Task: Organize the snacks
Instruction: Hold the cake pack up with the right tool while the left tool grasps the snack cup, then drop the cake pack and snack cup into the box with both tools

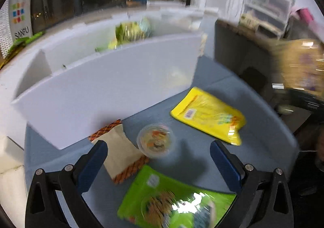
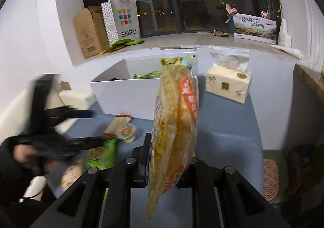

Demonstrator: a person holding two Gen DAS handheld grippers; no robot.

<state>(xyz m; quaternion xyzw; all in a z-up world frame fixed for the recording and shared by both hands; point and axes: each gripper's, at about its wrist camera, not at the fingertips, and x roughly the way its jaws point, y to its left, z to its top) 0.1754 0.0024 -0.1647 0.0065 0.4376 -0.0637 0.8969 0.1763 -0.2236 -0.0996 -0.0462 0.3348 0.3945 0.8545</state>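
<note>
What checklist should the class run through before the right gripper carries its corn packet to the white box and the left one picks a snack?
1. Right gripper shut on corn packet: ok.
2. Packet lifted off the blue table: ok.
3. White box open at the top, with room beside the green packets inside: ok.
4. Left gripper open, nothing between its fingers: ok.
5. Snack cup, green packet and yellow packet lying apart from one another: ok.
6. Corn packet's seal intact: cannot tell.
</note>
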